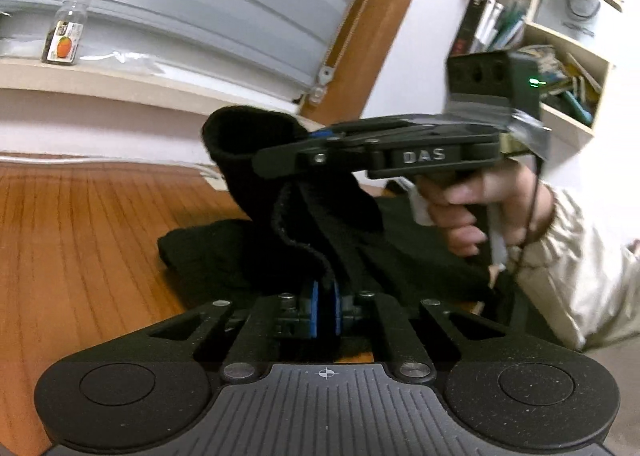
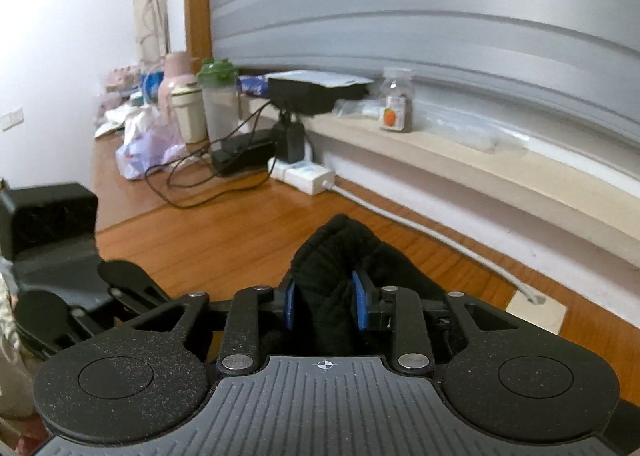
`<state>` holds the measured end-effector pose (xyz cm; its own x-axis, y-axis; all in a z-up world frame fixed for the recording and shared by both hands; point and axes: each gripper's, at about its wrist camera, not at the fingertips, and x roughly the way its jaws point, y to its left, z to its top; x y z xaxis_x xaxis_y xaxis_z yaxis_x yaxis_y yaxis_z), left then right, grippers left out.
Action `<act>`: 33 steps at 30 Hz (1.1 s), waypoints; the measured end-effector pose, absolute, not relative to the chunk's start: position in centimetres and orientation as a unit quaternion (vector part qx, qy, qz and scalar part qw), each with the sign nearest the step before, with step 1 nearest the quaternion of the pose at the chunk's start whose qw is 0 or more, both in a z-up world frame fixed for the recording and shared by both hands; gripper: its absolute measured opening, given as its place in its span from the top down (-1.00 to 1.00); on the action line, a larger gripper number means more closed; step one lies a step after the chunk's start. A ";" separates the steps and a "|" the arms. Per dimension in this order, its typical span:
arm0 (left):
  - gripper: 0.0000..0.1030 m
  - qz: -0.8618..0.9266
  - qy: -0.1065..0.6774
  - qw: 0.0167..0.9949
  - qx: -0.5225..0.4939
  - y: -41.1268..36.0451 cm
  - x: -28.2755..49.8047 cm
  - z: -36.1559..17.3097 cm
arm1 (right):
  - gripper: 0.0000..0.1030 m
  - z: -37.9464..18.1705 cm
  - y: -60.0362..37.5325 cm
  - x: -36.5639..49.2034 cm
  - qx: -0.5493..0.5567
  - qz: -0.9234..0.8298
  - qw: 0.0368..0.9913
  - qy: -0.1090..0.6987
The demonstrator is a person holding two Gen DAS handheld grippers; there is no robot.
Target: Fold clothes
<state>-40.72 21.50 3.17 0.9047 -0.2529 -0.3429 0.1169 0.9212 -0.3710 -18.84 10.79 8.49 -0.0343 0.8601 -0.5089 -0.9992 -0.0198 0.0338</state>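
A black knitted garment (image 1: 224, 256) lies partly on the wooden table (image 1: 80, 240), with one end lifted. My left gripper (image 1: 325, 308) is shut on a fold of it, blue pads pressed on the cloth. My right gripper (image 1: 288, 156) shows in the left wrist view, held in a hand, shut on the raised end of the garment. In the right wrist view my right gripper (image 2: 325, 306) holds a thick bunch of the black garment (image 2: 340, 248) between its blue pads. The left gripper (image 2: 120, 288) shows at the left of that view.
A small jar (image 1: 64, 36) with an orange label stands on the window ledge (image 1: 132, 76); it also shows in the right wrist view (image 2: 396, 104). Bottles (image 2: 216, 100), a plastic bag (image 2: 144, 144), cables and a power strip (image 2: 304, 174) crowd the far table corner. A bookshelf (image 1: 556, 40) stands at the right.
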 end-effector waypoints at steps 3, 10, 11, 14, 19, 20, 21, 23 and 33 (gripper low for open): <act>0.65 -0.088 0.194 0.960 -0.182 22.0 -42.1 3.0 | 0.45 7.9 11.0 -19.5 -0.184 0.697 0.663 0.203; -0.42 -0.082 0.142 0.964 -0.208 21.8 -43.2 3.6 | 0.45 8.1 10.5 -19.7 -0.182 0.696 0.665 0.202; -0.43 -0.085 0.142 0.963 -0.212 21.7 -42.8 3.6 | 0.45 8.1 10.4 -19.7 -0.182 0.696 0.665 0.201; -0.44 -0.088 0.152 0.959 -0.222 21.3 -41.2 3.1 | 0.45 8.3 10.3 -19.6 -0.180 0.695 0.668 0.198; 0.40 -0.077 0.179 0.955 -0.224 20.3 -39.3 1.6 | 0.45 8.4 10.1 -19.5 -0.175 0.694 0.670 0.195; 0.79 -0.080 0.179 0.957 -0.213 20.0 -39.4 1.6 | 0.44 8.5 10.0 -19.5 -0.173 0.695 0.670 0.195; 0.77 -0.083 0.179 0.959 -0.203 19.7 -39.6 1.5 | 0.44 8.5 9.8 -19.4 -0.171 0.698 0.666 0.197; 0.77 -0.096 0.174 0.963 -0.182 18.9 -40.5 1.6 | 0.36 8.5 9.3 -19.4 -0.166 0.707 0.657 0.204; 0.67 -0.142 0.222 0.953 -0.153 18.0 -43.3 -0.2 | -0.15 8.4 8.6 -17.0 -0.121 0.710 0.650 0.243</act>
